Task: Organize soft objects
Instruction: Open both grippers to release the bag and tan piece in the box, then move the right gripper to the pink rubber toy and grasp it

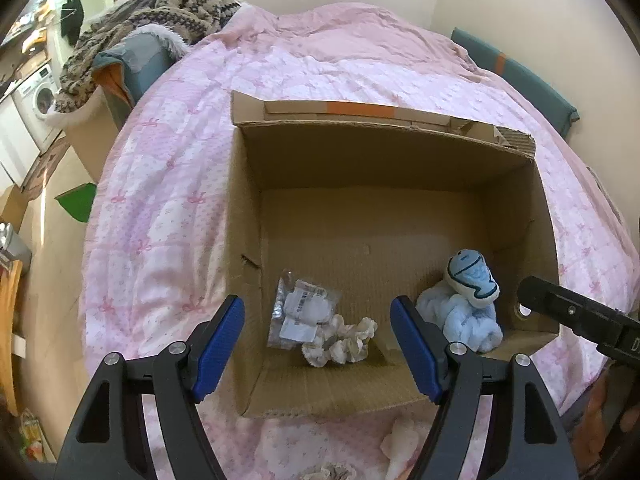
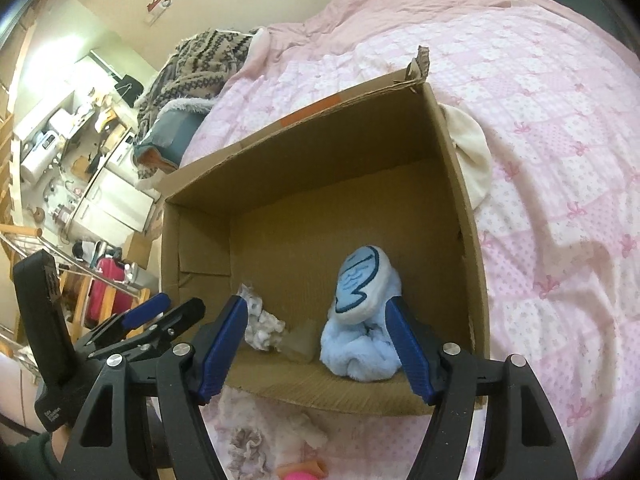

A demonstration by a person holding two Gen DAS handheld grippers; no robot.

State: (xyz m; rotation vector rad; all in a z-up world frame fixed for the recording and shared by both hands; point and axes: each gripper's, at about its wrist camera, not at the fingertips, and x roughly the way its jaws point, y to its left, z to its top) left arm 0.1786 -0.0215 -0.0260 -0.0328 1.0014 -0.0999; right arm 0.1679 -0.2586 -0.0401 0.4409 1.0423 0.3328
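Observation:
An open cardboard box (image 1: pixel 400 152) stands on the pink bed. Inside lie a light blue fluffy toy with a fish face (image 1: pixel 468 300), a cream scrunchie (image 1: pixel 340 342) and a clear plastic packet (image 1: pixel 298 312). My left gripper (image 1: pixel 318 346) is open and empty above the box's near edge. My right gripper (image 2: pixel 316 344) is open, above the box's near wall (image 2: pixel 340 394), with the blue toy (image 2: pixel 362 328) just beyond its fingers. The scrunchie (image 2: pixel 262 326) lies left of it. The left gripper (image 2: pixel 160 312) shows at the left.
More soft items lie on the pink quilt (image 1: pixel 160 200) in front of the box: a pale ruffled scrunchie (image 2: pixel 248 450), a fluffy white piece (image 1: pixel 400 444) and something pink (image 2: pixel 304 474). A cream cloth (image 2: pixel 472 156) lies behind the box's right wall. A patterned blanket (image 1: pixel 168 12) is heaped at the bed's far left.

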